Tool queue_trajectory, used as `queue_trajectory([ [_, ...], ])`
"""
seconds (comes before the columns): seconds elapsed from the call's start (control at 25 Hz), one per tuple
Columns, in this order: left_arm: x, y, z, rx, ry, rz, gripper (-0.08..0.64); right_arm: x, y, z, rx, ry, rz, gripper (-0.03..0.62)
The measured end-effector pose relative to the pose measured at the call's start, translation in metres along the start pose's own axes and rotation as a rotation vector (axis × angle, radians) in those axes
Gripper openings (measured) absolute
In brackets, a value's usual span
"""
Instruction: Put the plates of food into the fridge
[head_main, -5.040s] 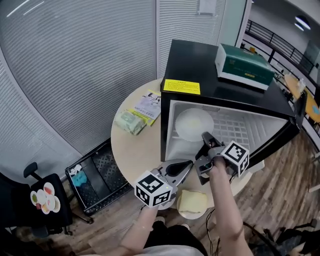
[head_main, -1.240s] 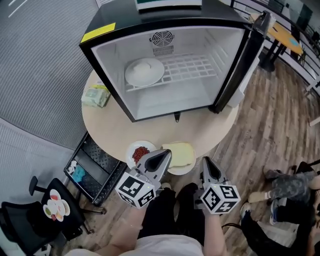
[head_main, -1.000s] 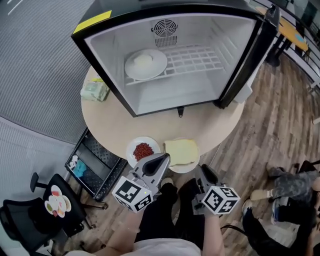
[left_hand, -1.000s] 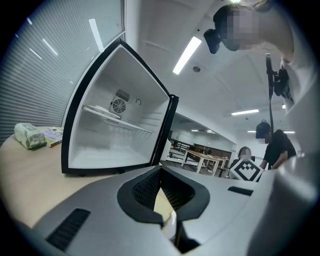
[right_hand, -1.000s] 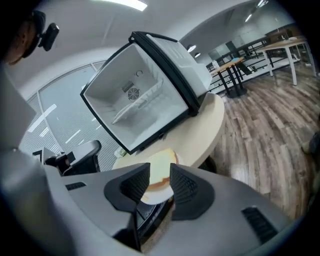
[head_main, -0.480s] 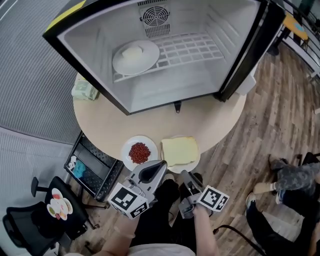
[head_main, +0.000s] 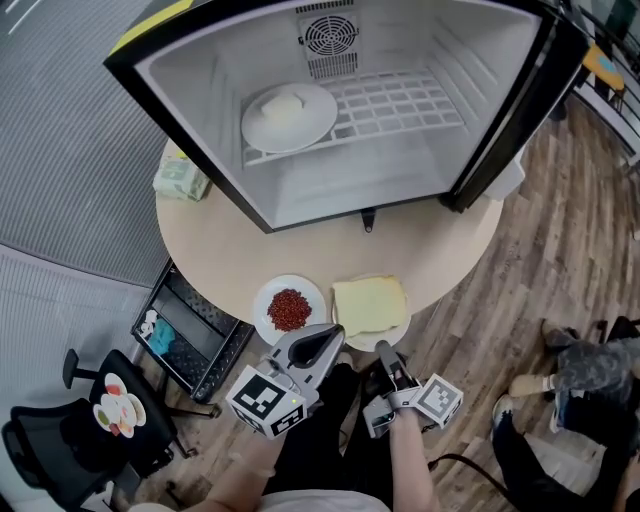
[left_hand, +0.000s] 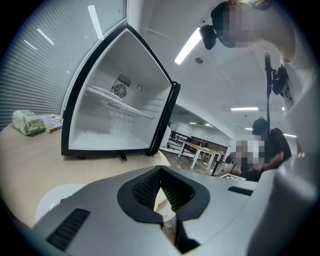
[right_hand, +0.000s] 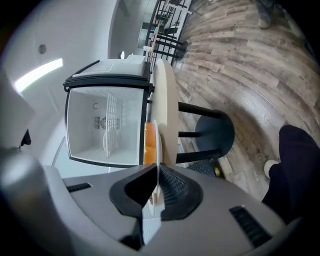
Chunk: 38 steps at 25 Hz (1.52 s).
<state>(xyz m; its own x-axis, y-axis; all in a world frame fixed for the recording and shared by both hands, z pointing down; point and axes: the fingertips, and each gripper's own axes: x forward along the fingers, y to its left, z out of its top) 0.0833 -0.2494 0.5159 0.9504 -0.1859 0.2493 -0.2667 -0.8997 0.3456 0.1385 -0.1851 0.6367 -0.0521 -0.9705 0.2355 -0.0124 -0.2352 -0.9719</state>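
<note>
Two white plates sit at the round table's near edge. One holds red beans (head_main: 290, 308), the other a yellow slice (head_main: 370, 303). My right gripper (head_main: 383, 350) is turned on its side at the near rim of the yellow-slice plate (right_hand: 158, 145). Its jaws (right_hand: 156, 192) are shut on that rim. My left gripper (head_main: 328, 337) hovers just short of the two plates, jaws shut and empty (left_hand: 162, 200). A third plate (head_main: 290, 115) with pale food rests on the wire shelf inside the open fridge (head_main: 400, 170).
The fridge door (head_main: 520, 110) stands open to the right. A green packet (head_main: 182, 180) lies on the table (head_main: 240, 250) left of the fridge. On the floor are a black crate (head_main: 185, 335), a chair (head_main: 60, 440) and another person's shoes (head_main: 590, 365).
Five seconds ago both grippers were at the fridge mouth; they have since drawn back to the table's near edge. In the last half second the right gripper closed in on the yellow-slice plate's rim.
</note>
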Motion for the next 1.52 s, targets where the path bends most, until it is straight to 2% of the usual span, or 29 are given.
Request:
queue_trajectory([
  [0.52, 0.0, 0.005, 0.011, 0.015, -0.019, 0.052, 0.005, 0.003, 0.033, 0.015, -0.033, 0.022, 0.072, 0.017],
  [0.72, 0.006, 0.005, 0.029, 0.04, -0.038, 0.061, 0.004, -0.004, 0.053, 0.038, 0.004, -0.017, 0.075, 0.017],
  [0.96, 0.02, -0.002, 0.056, 0.054, -0.076, 0.05, 0.004, -0.008, 0.081, 0.072, -0.076, -0.04, 0.057, 0.017],
  [1.52, 0.036, -0.003, 0.108, 0.078, -0.15, 0.06, 0.005, 0.011, 0.164, 0.112, -0.111, -0.028, 0.12, 0.017],
])
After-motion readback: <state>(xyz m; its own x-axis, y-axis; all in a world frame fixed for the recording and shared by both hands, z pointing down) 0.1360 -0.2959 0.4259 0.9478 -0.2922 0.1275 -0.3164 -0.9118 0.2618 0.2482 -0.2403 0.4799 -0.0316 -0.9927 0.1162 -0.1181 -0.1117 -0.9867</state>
